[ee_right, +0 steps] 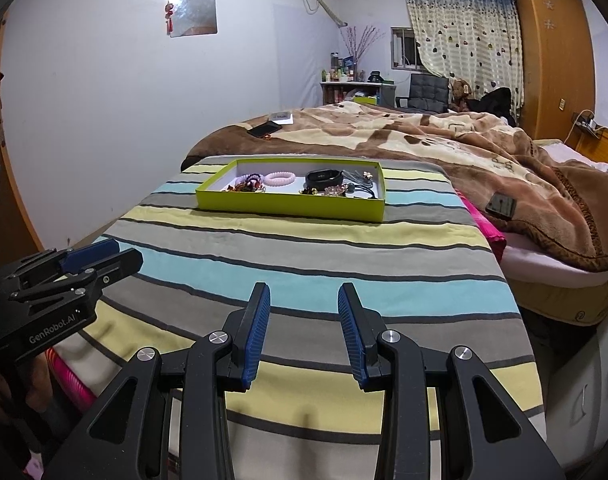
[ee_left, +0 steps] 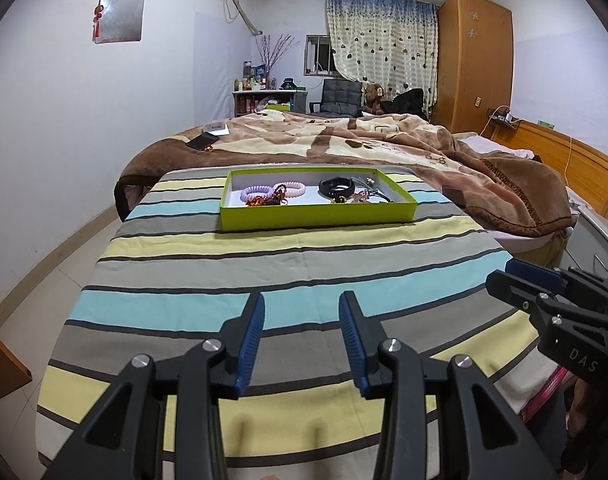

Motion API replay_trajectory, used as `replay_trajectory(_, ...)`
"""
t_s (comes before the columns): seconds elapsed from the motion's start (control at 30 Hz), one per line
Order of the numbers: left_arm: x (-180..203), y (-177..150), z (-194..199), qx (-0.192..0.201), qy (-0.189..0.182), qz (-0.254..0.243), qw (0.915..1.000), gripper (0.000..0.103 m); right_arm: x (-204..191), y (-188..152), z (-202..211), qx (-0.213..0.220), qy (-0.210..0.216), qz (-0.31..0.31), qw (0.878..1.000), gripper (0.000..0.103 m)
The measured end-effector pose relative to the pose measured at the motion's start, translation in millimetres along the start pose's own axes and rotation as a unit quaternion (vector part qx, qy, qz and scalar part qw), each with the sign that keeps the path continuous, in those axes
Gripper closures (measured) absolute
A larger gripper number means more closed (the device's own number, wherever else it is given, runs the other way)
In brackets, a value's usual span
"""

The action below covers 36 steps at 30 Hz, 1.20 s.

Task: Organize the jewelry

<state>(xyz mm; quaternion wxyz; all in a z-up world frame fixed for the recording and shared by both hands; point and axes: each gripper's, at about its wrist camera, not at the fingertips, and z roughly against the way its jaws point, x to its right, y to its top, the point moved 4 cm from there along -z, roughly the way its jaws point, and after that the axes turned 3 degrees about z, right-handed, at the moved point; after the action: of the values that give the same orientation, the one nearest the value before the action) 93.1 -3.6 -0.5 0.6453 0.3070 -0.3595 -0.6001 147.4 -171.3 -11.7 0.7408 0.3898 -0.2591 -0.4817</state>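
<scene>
Grippers first: the left gripper hangs over the near end of a striped cloth, its blue-padded fingers spread apart with nothing between them. The right gripper sits just beside it to the right — same attitude, jaws likewise apart and empty, tilted down toward the cloth.

Ahead of both tools, well apart from the fingertips, a shallow green tray rests flat on the far end of the cloth. Its contents, seen from the left wrist:
- two pale pink coiled bands toward the left end, touching a dark beaded cluster;
- a black wristband right of centre;
- a tangle of small gold and grey pieces at the right end — individual items too small to tell.

Beyond the tray lies a brown patterned blanket covering the bed; a dark phone rests on its far left part. A wooden wardrobe stands far ahead to the right.
</scene>
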Motion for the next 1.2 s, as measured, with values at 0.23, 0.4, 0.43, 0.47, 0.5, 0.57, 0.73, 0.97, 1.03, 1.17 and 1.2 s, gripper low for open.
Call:
replay_trajectory(0.23, 2.1, -1.5, -1.1, -0.001, -0.002, 0.0, 1.0, 0.063, -1.1, -0.4, 0.9, -0.001, 0.001, 0.0, 1.0, 0.067)
replay_trajectory(0.4, 1.2, -1.7, -2.0, -0.001, -0.001, 0.001, 1.0, 0.063, -1.8, -0.6, 0.4, -0.002, 0.002, 0.002, 1.0, 0.067)
replay_trajectory(0.43, 1.1, -1.7, -1.9, -0.001, -0.001, 0.001, 1.0, 0.063, -1.5, -0.9, 0.0, -0.002, 0.002, 0.002, 1.0, 0.067)
replay_trajectory(0.47, 1.2, -1.7, -1.9, -0.001, -0.001, 0.001, 1.0, 0.063, -1.6, -1.0, 0.1, -0.003, 0.003, 0.002, 1.0, 0.067)
replay_trajectory(0.5, 1.2, -1.7, -2.1, 0.0, -0.001, 0.001, 1.0, 0.063, -1.6, -1.0, 0.1, -0.003, 0.003, 0.002, 1.0, 0.067)
replay_trajectory(0.57, 1.2, -1.7, -2.1, -0.001, -0.001, 0.0, 1.0, 0.063, -2.4, -0.9, 0.6, -0.003, 0.004, 0.002, 1.0, 0.067)
replay_trajectory(0.73, 0.4, -2.7, -2.0, -0.002, -0.001, -0.003, 1.0, 0.063, -2.4, -1.2, 0.3, -0.005, 0.006, 0.002, 1.0, 0.067)
replay_trajectory(0.97, 0.1, -3.9, -1.3, -0.003, -0.002, -0.003, 1.0, 0.063, -2.2, -1.7, -0.3, -0.006, 0.008, 0.0, 1.0, 0.067)
replay_trajectory(1.03, 0.2, -3.9, -1.4, -0.003, -0.002, -0.003, 1.0, 0.063, -2.2, -1.8, -0.8, -0.006, 0.008, 0.0, 1.0, 0.067)
replay_trajectory(1.17, -0.4, -3.7, -1.6, -0.004, -0.002, -0.003, 1.0, 0.063, -1.9, -1.8, -1.5, -0.007, 0.009, 0.0, 1.0, 0.066)
replay_trajectory(1.2, -0.4, -3.7, -1.6, -0.004, -0.002, -0.003, 1.0, 0.063, -2.0, -1.7, -1.5, -0.007, 0.008, 0.0, 1.0, 0.066)
